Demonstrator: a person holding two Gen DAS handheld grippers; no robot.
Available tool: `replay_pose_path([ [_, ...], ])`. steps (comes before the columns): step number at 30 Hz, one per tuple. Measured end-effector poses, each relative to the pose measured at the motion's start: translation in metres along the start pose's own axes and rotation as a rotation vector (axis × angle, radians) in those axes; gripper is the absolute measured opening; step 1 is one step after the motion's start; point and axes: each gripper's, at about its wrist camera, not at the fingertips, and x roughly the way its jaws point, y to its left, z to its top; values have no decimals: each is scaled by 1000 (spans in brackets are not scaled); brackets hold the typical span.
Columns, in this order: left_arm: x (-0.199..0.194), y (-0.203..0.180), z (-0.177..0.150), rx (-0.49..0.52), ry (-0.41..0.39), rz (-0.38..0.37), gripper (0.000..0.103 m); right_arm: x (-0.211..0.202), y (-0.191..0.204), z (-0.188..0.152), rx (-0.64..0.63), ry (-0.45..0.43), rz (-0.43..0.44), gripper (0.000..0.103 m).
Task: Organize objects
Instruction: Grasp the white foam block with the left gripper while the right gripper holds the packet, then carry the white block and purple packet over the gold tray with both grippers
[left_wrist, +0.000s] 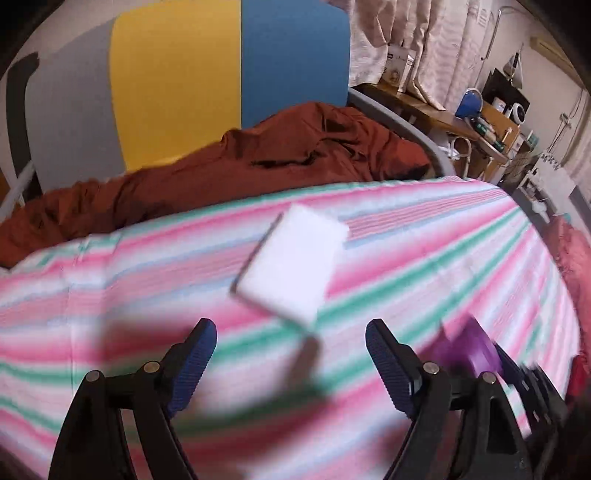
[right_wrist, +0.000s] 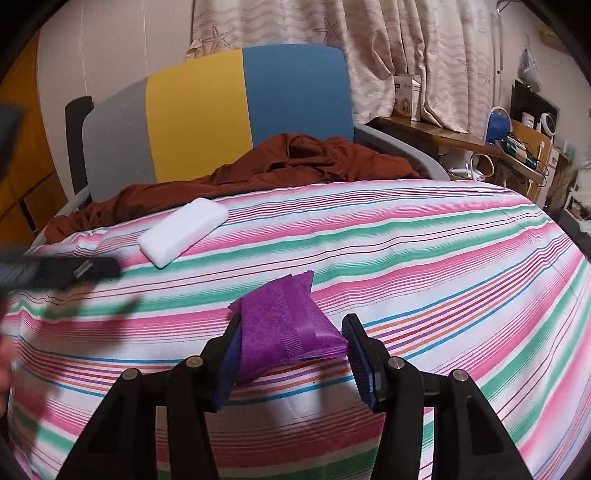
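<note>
A white rectangular packet (left_wrist: 291, 262) lies on the striped bed sheet (left_wrist: 424, 240), blurred in the left wrist view. My left gripper (left_wrist: 291, 354) is open and empty just short of it. The same packet (right_wrist: 183, 230) shows at the far left in the right wrist view. A purple patterned packet (right_wrist: 288, 328) sits between the fingers of my right gripper (right_wrist: 291, 332). The left finger touches it and the right finger stands just clear of it, so the jaws are open. In the left wrist view the purple packet (left_wrist: 469, 350) and the right gripper appear blurred at the lower right.
A crumpled rust-brown cloth (right_wrist: 280, 158) lies at the head of the bed, against a grey, yellow and blue headboard (right_wrist: 221, 107). A cluttered wooden shelf (right_wrist: 517, 147) and curtains (right_wrist: 406, 48) stand at the right. The left gripper (right_wrist: 55, 273) shows blurred at the left edge.
</note>
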Motion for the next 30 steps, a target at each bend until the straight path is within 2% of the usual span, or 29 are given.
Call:
replay_pose_path([
  [3,26,-8,15,76,-3,70,85,2,-1,-2,2,4,-6,53],
  [7,49,-10,17,107,23,54,85,5,-4,-3,17,14,2,53],
  [10,48,-11,9,127,-39,52,84,9,-6,-3,25,28,1,53],
  [11,48,-11,10,127,-50,50,80,9,-6,-4,27,32,2,53],
  [12,45,-10,10,120,-62,61,65,10,-7,-4,29,33,0,53],
  [13,43,-9,11,112,-67,63,64,9,-7,-4,29,32,-1,53],
  [23,24,-11,-19,84,-96,67,61,3,-3,-5,11,-1,-40,53],
  [30,-30,5,-63,-36,-151,21,60,-6,-5,-4,26,-46,-82,53],
])
